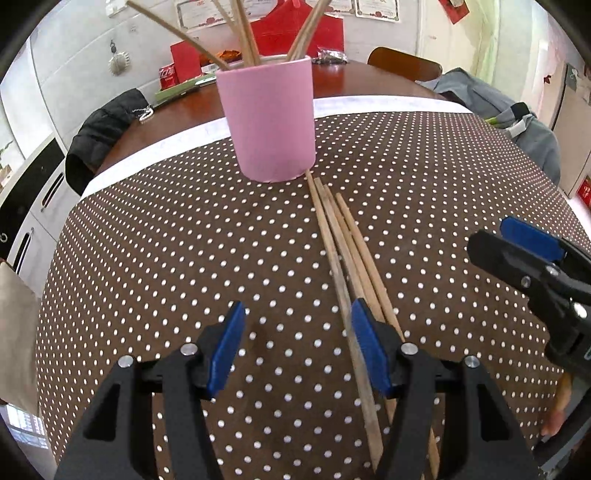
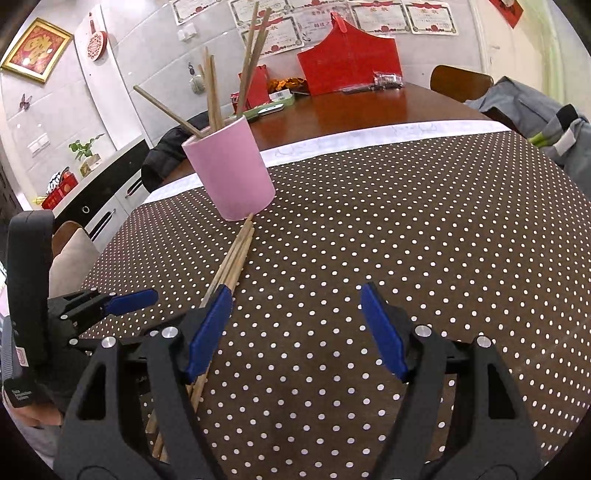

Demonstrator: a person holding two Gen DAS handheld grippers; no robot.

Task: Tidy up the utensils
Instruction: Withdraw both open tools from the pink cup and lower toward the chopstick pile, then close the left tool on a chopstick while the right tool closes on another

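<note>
A pink cup (image 1: 271, 118) stands on the polka-dot tablecloth with several wooden chopsticks (image 1: 243, 33) leaning in it. It also shows in the right wrist view (image 2: 231, 170). Several loose chopsticks (image 1: 345, 251) lie on the cloth in a bundle, tips touching the cup's base; they show in the right wrist view too (image 2: 232, 258). My left gripper (image 1: 297, 350) is open and empty, its right finger over the bundle. My right gripper (image 2: 295, 332) is open and empty, its left finger over the bundle. The right gripper also shows in the left wrist view (image 1: 532, 251).
The brown dotted cloth (image 1: 184, 240) covers the near part of a wooden table (image 2: 369, 110). A red bag (image 2: 351, 55) and small items stand at the far end. Jackets hang on chairs at the left (image 1: 103, 125) and right (image 1: 517, 118).
</note>
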